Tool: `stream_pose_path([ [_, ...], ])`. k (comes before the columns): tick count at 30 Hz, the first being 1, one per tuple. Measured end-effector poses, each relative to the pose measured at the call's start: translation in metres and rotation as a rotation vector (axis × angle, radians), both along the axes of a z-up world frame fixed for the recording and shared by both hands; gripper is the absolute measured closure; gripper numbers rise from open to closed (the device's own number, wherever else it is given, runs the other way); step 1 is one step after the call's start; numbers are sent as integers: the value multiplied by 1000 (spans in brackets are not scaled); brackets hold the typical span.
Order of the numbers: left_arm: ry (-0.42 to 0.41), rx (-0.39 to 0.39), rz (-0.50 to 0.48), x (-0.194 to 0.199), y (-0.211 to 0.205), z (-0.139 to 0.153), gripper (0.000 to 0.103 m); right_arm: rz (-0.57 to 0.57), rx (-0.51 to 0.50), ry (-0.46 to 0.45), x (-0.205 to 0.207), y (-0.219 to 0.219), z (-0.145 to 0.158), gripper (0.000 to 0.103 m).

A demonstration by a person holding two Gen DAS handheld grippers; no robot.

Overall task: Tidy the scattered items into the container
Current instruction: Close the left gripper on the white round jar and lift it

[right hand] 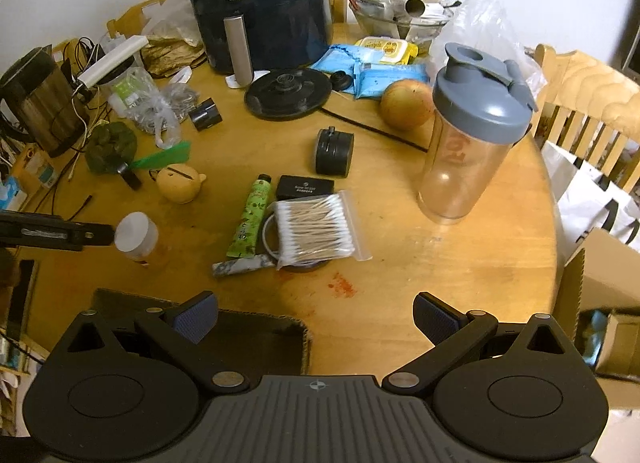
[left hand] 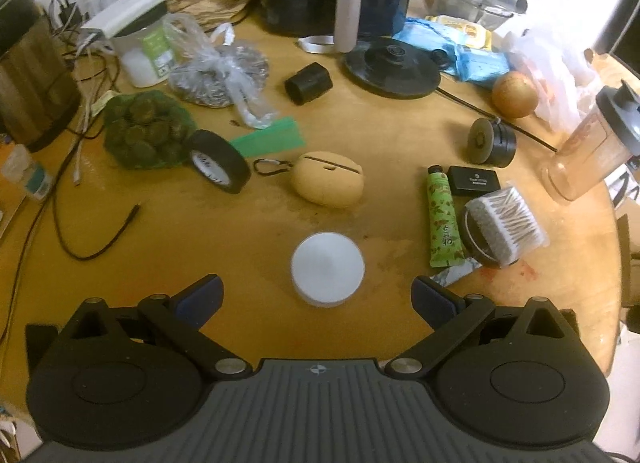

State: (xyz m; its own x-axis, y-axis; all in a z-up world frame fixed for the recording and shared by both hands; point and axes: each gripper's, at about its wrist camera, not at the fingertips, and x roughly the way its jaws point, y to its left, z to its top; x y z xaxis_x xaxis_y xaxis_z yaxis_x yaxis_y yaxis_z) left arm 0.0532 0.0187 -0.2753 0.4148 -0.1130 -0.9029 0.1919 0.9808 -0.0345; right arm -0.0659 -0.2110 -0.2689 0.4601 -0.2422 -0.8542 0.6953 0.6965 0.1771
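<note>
A small jar with a white lid (left hand: 328,274) stands on the round wooden table (left hand: 200,231), just ahead of my left gripper (left hand: 316,290), which is open with its jaws wide on either side of it. In the right wrist view the same jar (right hand: 136,237) has a finger of the left gripper (right hand: 60,231) beside it. My right gripper (right hand: 314,305) is open and holds nothing. It hovers over the rim of a cardboard box (right hand: 260,317) at the table's near edge. A green tube (right hand: 252,219), a bag of cotton swabs (right hand: 316,227) and a small black box (right hand: 305,187) lie together mid-table.
A tan pouch (left hand: 328,179), a black tape roll (left hand: 218,161), a black caster wheel (right hand: 334,151) and a marbled stick (right hand: 244,265) are scattered about. A shaker bottle (right hand: 472,131) stands at the right, with an air fryer (right hand: 256,3) and kettle base (right hand: 288,93) behind. Cables trail at the left.
</note>
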Motion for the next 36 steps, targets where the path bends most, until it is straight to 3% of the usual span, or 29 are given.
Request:
stream_pose_path([
  [3,-24,16,-28,4,-4,-10,4,-17,21,-5,-2,1,-1,0],
  [5,-24,36,-46,8,-7,-19,16,-27,33,-13,-4,2,-1,0],
  [16,-19,88,-83,24,-12,-51,25,-103,62,-18,-19,6,-2,0],
  [19,-18,82,-101,27,-17,-55,37,-118,63,-15,-23,7,-2,0],
  [21,-5,70,-105,28,-20,-58,50,-123,61,-14,-24,9,-1,0],
  [33,24,57,-94,33,-21,-63,51,-150,92,-1,-31,9,-5,1],
  [36,26,59,-83,32,-18,-61,51,-149,111,-8,-32,7,-6,8],
])
